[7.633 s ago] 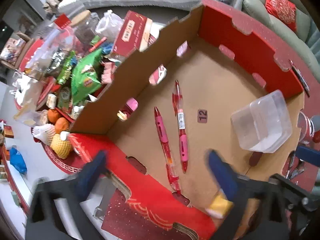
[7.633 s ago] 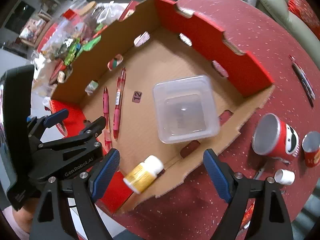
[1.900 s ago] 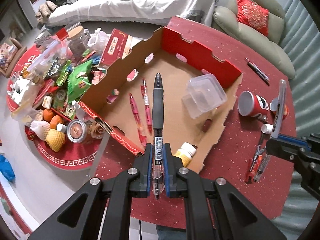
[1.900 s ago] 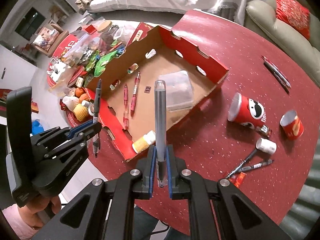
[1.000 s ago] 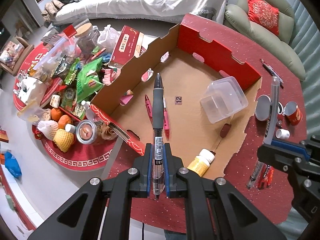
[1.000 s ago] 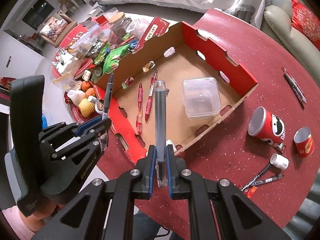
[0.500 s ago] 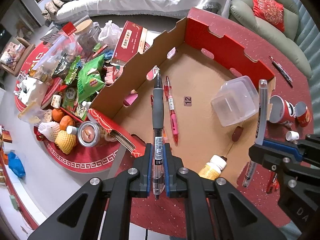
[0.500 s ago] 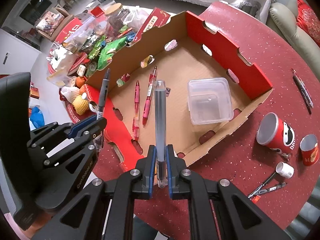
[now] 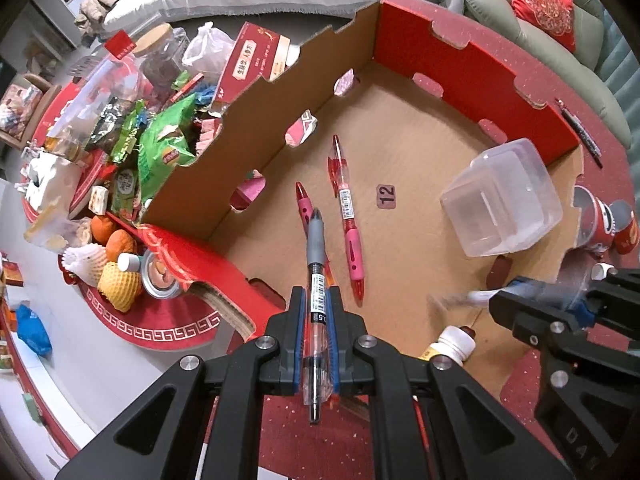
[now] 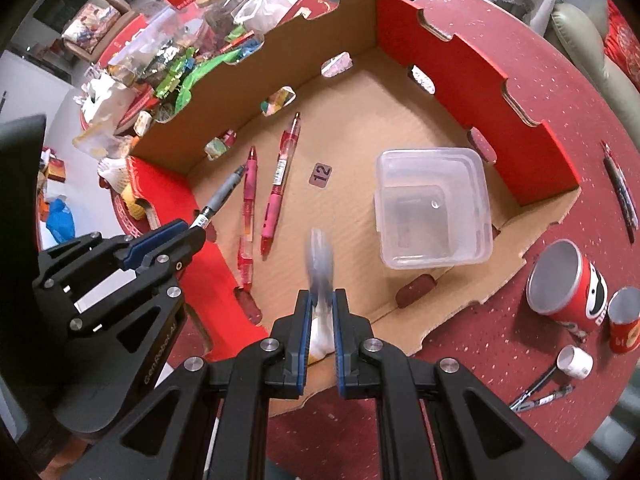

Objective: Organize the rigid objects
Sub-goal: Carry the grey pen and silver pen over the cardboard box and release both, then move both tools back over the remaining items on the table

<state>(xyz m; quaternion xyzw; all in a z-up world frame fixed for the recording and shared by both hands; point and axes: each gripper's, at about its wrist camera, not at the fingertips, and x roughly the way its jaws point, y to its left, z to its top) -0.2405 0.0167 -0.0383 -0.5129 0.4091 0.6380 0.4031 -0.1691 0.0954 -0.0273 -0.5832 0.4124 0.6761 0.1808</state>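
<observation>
My left gripper [image 9: 316, 320] is shut on a grey-grip black pen [image 9: 315, 248], held over the near red wall of the open cardboard box [image 9: 420, 128]. It also shows in the right wrist view [image 10: 220, 196]. My right gripper [image 10: 320, 320] has its jaws slightly apart around a clear pen [image 10: 318, 264], which is blurred and tilting forward over the box's near edge. Two pink pens [image 10: 276, 196] and a clear plastic tub [image 10: 434, 208] lie inside the box.
A yellow bottle [image 9: 450, 346] lies at the box's near edge. Pringles cans [image 10: 560, 284], a white cap [image 10: 575, 362] and loose pens [image 10: 538, 394] lie on the red table at right. Snacks and fruit [image 9: 120, 152] crowd a lower table at left.
Both grippers have dropped closer to the box. The clear pen in the right gripper has gone from upright and sharp to blurred and tipping forward, and the right jaws have parted a little.
</observation>
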